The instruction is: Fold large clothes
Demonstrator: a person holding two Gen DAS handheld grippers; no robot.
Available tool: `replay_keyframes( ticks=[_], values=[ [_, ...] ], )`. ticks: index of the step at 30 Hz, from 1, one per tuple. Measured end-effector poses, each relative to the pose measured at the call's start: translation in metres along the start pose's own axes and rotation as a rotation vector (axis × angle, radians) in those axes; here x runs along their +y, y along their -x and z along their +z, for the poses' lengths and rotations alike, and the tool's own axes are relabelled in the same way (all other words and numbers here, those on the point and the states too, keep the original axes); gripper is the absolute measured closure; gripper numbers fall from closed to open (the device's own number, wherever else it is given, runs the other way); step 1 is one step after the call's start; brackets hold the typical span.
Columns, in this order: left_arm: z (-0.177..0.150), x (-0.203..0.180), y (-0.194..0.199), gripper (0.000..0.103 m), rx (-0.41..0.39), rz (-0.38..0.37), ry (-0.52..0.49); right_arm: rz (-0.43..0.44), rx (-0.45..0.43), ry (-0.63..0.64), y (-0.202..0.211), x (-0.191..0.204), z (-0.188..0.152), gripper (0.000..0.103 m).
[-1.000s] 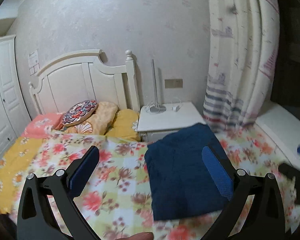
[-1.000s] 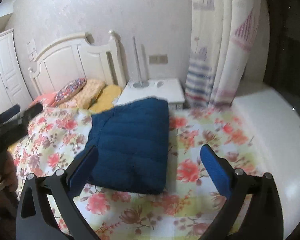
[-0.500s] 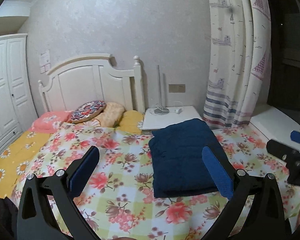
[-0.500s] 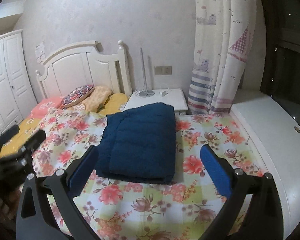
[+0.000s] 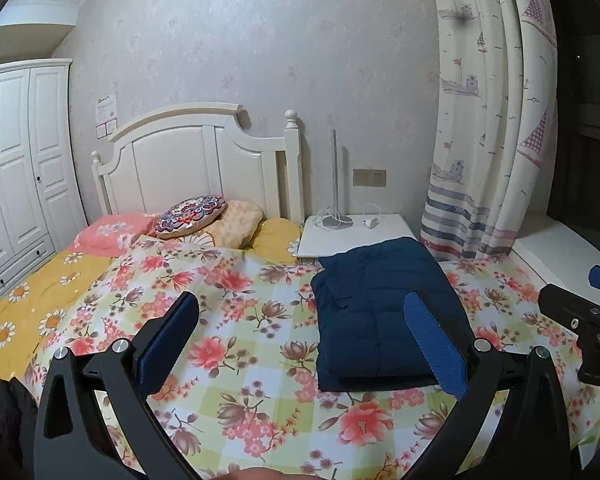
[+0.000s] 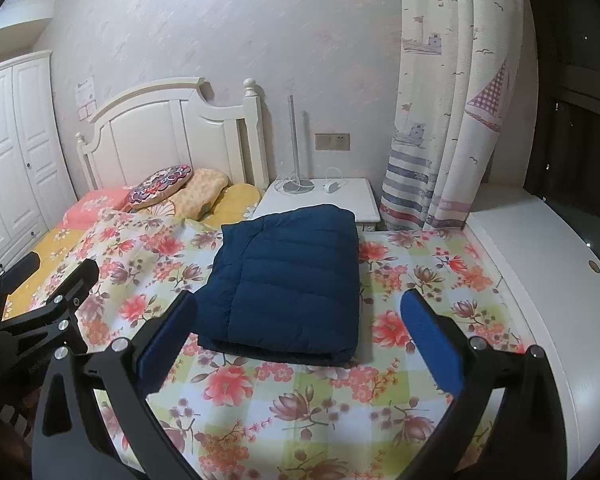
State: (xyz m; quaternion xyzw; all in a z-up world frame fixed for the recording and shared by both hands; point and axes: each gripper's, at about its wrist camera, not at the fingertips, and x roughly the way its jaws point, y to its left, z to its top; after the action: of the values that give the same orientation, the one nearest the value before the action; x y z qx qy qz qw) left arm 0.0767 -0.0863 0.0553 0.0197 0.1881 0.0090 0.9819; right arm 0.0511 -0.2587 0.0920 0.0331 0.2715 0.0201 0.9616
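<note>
A navy quilted jacket [image 5: 376, 308] lies folded into a thick rectangle on the floral bedspread [image 5: 240, 328], near the bed's right side; it also shows in the right wrist view [image 6: 292, 284]. My left gripper [image 5: 300, 320] is open and empty, held above the bed in front of the jacket and left of it. My right gripper [image 6: 296, 312] is open and empty, held above the bed just in front of the jacket's near edge. Neither touches the jacket. The right gripper shows at the right edge of the left wrist view [image 5: 588, 316].
Pillows [image 5: 204, 220] lie against a white headboard [image 5: 196, 164]. A white nightstand [image 5: 356, 232] with a lamp base stands behind the jacket. A patterned curtain [image 5: 488, 120] hangs at right, a white ledge [image 6: 540, 280] runs along the bed's right side, a wardrobe [image 5: 16, 168] stands at left.
Both grippers have pulled back and up from the folded jacket, which now looks smaller and farther off. Both stay open. The jacket has not moved.
</note>
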Motion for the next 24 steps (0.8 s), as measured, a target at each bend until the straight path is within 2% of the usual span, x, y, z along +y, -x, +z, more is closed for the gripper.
replay_keyframes(
  ticks=[10,24],
  values=[
    [-0.0038,-0.0005,0.0032,0.004,0.023,-0.033,0.012,-0.007,0.004,0.012,-0.0006,0.0046,-0.0028,0.002],
    [-0.0076,0.0011,0.0044,0.004,0.03,-0.038,0.007,0.001,0.017,0.028,-0.0023,0.0086,-0.0082,0.002]
  ],
)
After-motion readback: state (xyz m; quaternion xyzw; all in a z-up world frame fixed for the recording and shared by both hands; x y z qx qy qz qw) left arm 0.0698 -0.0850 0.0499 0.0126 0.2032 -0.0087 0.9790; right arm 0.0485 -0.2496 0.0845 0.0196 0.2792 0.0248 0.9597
